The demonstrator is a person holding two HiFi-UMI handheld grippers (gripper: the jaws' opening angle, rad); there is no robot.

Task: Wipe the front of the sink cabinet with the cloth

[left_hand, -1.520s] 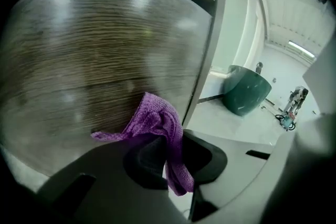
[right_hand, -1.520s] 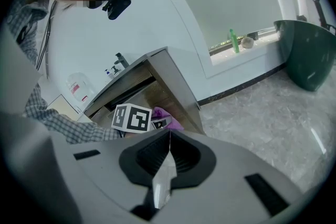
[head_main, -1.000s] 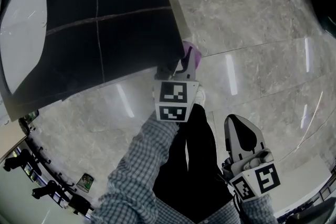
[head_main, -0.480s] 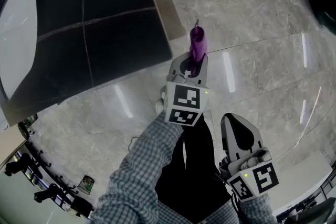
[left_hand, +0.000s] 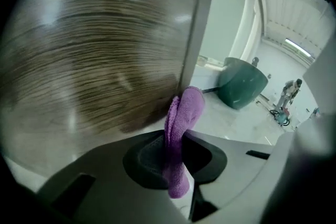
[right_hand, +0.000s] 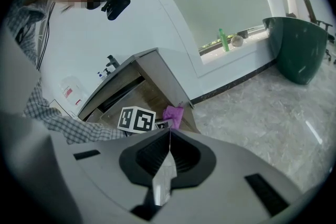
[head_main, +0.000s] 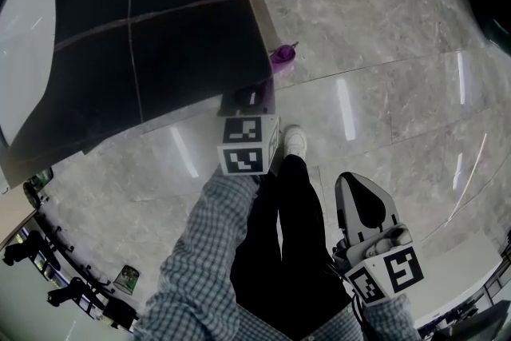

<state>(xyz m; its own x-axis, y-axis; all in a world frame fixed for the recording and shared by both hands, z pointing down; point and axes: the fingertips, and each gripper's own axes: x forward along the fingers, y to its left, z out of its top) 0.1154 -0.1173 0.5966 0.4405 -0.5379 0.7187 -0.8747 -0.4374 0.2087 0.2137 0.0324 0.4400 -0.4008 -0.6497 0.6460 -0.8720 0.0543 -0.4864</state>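
Left gripper [head_main: 267, 89] is up at the sink cabinet [head_main: 160, 36], clamped tight on the purple cloth [head_main: 281, 57]. From the head view the cloth is just a small purple tuft past the gripper's tips, right at the cabinet's front corner edge.

Switch to the left gripper view and there's much more: the cloth [left_hand: 184, 113] is folded over on itself, with its long axis running along the jaws. The rounded fold pokes out ahead of the tips and a tail hangs back between the pads. Ahead and to the left of the tips, wood grain fills the cabinet [left_hand: 94, 50] face, streaked with blur. Whether cloth and wood are touching I can't tell. Off to the right of that gripper sits a dark green bin [left_hand: 241, 81] on the pale floor.

Right gripper [head_main: 365, 208] hangs low beside the person's dark trouser leg, well apart from the cabinet, with its jaws closed on nothing. Its own view looks across at the cabinet [right_hand: 142, 86] from the side. It picks out the left gripper's marker cube [right_hand: 136, 119] with the cloth [right_hand: 173, 114] just beyond it. A green bottle [right_hand: 224, 40] stands on the window ledge, which no other view shows.

As for writing, there are only the black-and-white square markers, and a red-and-white label on the wall too small to read.
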